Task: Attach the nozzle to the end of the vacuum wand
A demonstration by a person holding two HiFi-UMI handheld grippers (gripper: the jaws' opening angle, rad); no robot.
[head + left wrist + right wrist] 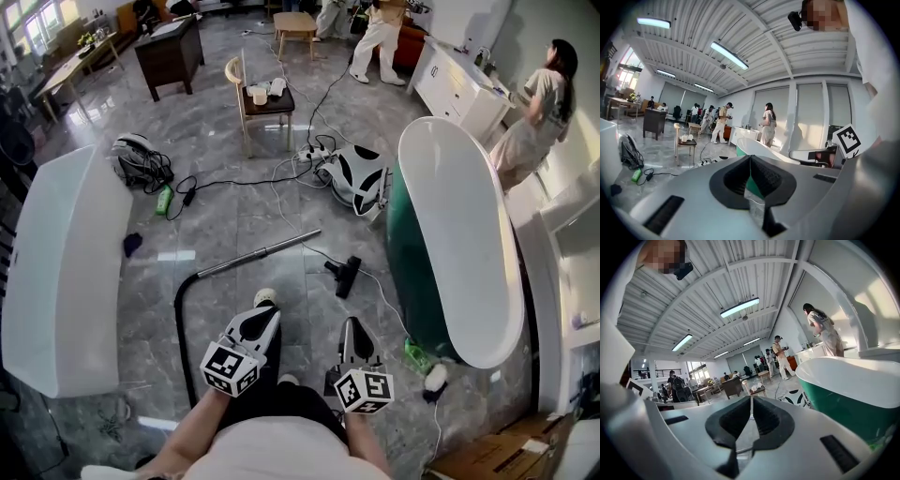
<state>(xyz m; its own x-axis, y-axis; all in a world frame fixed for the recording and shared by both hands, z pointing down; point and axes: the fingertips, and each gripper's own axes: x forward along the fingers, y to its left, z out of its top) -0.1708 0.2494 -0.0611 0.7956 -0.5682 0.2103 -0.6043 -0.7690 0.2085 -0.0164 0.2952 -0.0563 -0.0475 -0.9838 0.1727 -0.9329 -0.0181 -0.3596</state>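
While we hold both grippers low over the grey marble floor, the left gripper and the right gripper have their jaws closed on nothing. Ahead, the black plastic floor nozzle lies near the long silver metal vacuum wand, not touching its end.

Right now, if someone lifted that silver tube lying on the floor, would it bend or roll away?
The wand looks like rigid metal, so it probably stays straight. Being round, it could roll on the glossy floor, though its black hose would likely drag it back.
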